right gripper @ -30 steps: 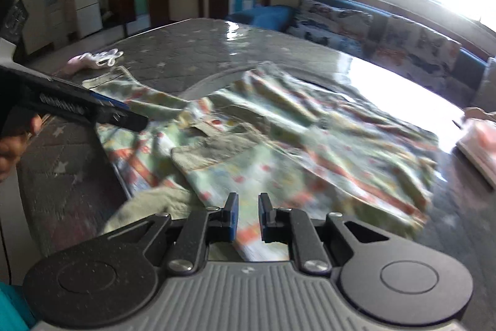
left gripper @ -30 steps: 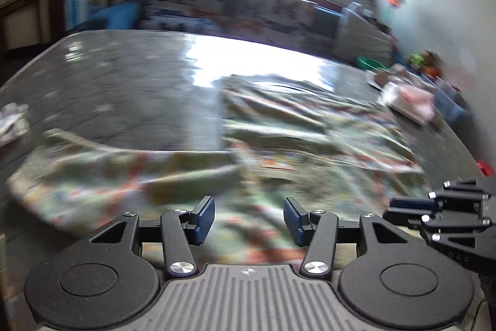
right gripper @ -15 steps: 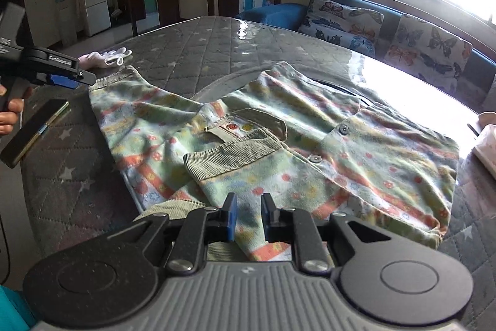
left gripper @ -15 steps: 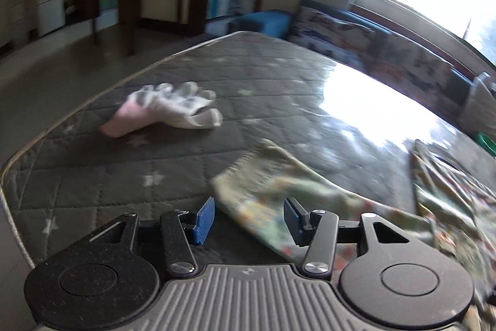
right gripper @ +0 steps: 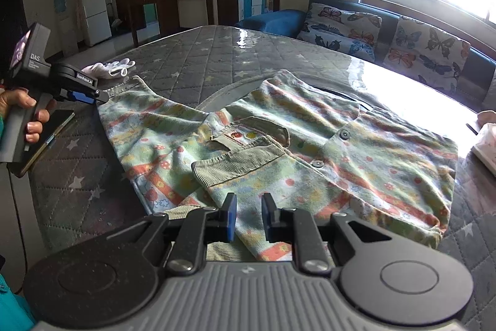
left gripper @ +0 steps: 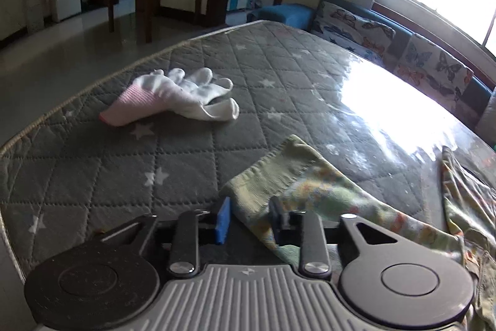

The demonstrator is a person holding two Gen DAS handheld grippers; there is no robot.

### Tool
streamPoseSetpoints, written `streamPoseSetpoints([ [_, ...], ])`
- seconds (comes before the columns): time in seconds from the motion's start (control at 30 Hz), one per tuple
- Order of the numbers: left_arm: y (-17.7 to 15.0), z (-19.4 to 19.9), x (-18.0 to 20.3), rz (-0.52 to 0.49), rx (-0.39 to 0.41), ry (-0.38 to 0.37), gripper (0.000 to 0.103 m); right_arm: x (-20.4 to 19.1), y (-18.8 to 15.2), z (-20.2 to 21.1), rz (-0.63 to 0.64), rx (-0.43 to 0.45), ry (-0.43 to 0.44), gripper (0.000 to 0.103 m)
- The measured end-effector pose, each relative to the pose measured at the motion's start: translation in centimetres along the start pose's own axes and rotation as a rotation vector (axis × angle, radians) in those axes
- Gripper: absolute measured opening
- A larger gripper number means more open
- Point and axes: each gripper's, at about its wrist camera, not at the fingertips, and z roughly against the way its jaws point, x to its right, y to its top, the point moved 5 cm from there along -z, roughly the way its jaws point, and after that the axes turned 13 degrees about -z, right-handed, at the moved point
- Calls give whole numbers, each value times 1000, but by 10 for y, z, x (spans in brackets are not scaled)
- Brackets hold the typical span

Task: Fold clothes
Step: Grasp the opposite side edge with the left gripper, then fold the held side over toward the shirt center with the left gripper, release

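Note:
A green flowered children's jacket (right gripper: pixel 310 151) with orange stripes and a corduroy collar lies spread flat on the grey quilted mattress (right gripper: pixel 217 58). Its left sleeve (left gripper: pixel 310 185) stretches out toward the mattress edge. My left gripper (left gripper: pixel 249 217) is closing its jaws on the ribbed cuff of that sleeve, and the cloth fills the gap between the pads. In the right wrist view the left gripper (right gripper: pixel 100 96) pinches the cuff at the far left, held by a hand (right gripper: pixel 28 110). My right gripper (right gripper: pixel 249 216) sits at the jacket's near edge, jaws narrow with cloth between them.
A white and pink glove (left gripper: pixel 173 98) lies on the mattress beyond the cuff, also visible as the glove (right gripper: pixel 111 69) at the far left. A phone (right gripper: pixel 46 138) lies near the mattress edge. A butterfly-print sofa (right gripper: pixel 387 36) runs along the far side. Pale items (right gripper: pixel 486 141) sit at the right edge.
My left gripper swung left from over the jacket body to the sleeve cuff and narrowed its jaws around it. The sleeve now lies straighter. The right gripper has stayed put.

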Motion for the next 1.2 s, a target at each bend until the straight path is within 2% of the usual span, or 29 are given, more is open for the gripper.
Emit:
streamPoseSetpoints([
  [0.07,-6,5,-3,21,7,-4,14,1,0,2,-5,4,-1,17],
  [0.2,-3,14,-1,57,38,-38,8,4,-1,5,-19,17,-5,17],
  [0.37,9,50,31,6,127,-156,4,12,0,10,-44,36,-16,17],
  [0.57,27,92,94,-94,227,-376,2,19,0,15,-71,53,-23,17],
  [0.7,23,108,126,-177,252,-424,3,22,0,20,-85,60,-18,17],
  [0.77,15,100,122,-170,241,-372,6,22,0,22,-83,63,-10,18],
  [0.83,7,87,106,-125,212,-305,11,21,-1,23,-77,61,-6,24],
  [1.0,-8,59,57,-25,150,-121,25,19,-1,18,-68,47,1,24],
  [1.07,-11,49,37,16,140,-53,43,19,-1,15,-70,42,3,24],
  [1.1,-11,45,29,32,135,-21,46,18,-1,13,-71,40,4,24],
  [1.2,-11,31,16,38,124,35,47,16,-2,11,-68,32,6,24],
])
